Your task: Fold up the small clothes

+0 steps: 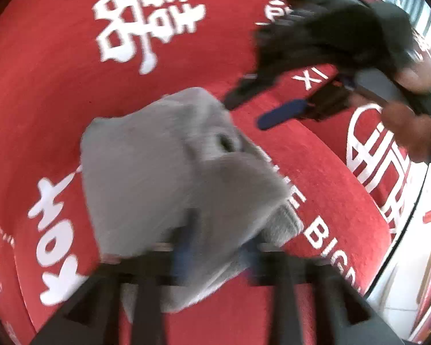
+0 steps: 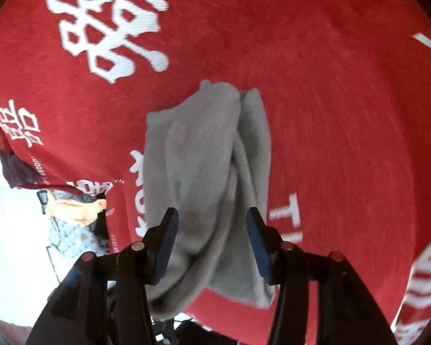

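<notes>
Grey garment (image 2: 207,178) lies bunched on the red table cover (image 2: 330,115). Right gripper (image 2: 212,238) jaws parted, straddling it, pads clear. Left gripper (image 1: 215,247) blurred, jaws apparently open over the cloth.

Only the folded grey garment (image 2: 209,178) interrupts the red cloth (image 2: 330,115); bare room lies all around it.

Left wrist view: soft grey fabric garment (image 1: 169,172) smeared by motion blur, near edge hidden behind left gripper (image 1: 215,247); blue pads there too blurred to tell if touching cloth. Right gripper (image 1: 244,109) blurred. White lettering on red printed cloth (image 1: 273,28) cut by garment and frame edge. Right wrist view: garment's near end (image 2: 163,307) hidden behind gripper frame.
</notes>
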`<state>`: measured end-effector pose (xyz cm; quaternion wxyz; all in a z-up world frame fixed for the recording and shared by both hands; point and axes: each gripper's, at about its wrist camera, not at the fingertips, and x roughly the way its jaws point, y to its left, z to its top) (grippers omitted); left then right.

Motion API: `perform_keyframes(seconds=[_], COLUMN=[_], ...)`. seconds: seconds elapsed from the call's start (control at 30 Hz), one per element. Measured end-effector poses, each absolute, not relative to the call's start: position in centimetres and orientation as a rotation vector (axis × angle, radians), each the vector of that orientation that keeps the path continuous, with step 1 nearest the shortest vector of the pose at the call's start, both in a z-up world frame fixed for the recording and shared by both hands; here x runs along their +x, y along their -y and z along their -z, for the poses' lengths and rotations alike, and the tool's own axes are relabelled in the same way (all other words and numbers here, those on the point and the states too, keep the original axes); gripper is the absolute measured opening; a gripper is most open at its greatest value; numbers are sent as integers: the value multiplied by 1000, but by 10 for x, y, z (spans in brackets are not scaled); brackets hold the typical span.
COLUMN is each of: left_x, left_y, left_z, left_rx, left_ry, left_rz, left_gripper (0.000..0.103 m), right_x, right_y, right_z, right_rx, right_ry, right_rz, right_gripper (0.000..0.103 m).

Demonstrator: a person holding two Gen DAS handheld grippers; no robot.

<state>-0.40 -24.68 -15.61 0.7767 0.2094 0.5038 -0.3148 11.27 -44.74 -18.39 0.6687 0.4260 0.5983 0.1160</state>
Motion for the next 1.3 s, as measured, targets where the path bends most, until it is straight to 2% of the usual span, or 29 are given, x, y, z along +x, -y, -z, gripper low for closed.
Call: perform_keyframes(seconds=[0.03,0.3,0.4,0.57,0.63,0.77,0.8,0.83,0.87,0.93,1.17,1.23,1.3], left_x=[-2,35,49,35,27,41,46,53,57,64,72,72,75], left_y=[237,194,179,168,165,152,150,147,146,143,133,127,123], left_z=[151,153,146,140,142,152,156,159,161,166,198,193,189], left_rx=[448,365,325,384,407,283,247,215,206,188,167,155,155], left_ry=[-1081,-1164,-1158,-1178,-1197,-1269,-1285,-1294,-1294,-1293,-1391,-1377,-1370], left_rz=[662,526,472,526,531,450,428,403,392,360,315,307,301], left_gripper=[79,79,79,79,79,79,79,79,79,79,79,79,79], right_x=[107,97,97,95,96,103,104,105,106,106,86,80,79], right_y=[443,401,401,403,402,386,382,379,377,382,418,423,429], right_z=[177,166,154,144,148,179,183,186,185,182,207,203,198], right_rx=[945,817,801,824,829,748,731,709,675,645,786,786,785], right_ry=[-1345,-1386,-1346,-1339,-1363,-1494,-1504,-1502,-1489,-1455,-1468,-1458,-1445], right_rz=[-262,-333,-326,-295,-280,-247,-249,-257,-260,-232,-100,-73,-74], right_gripper=[54,54,53,54,53,53,46,22,12,10,10,32,38])
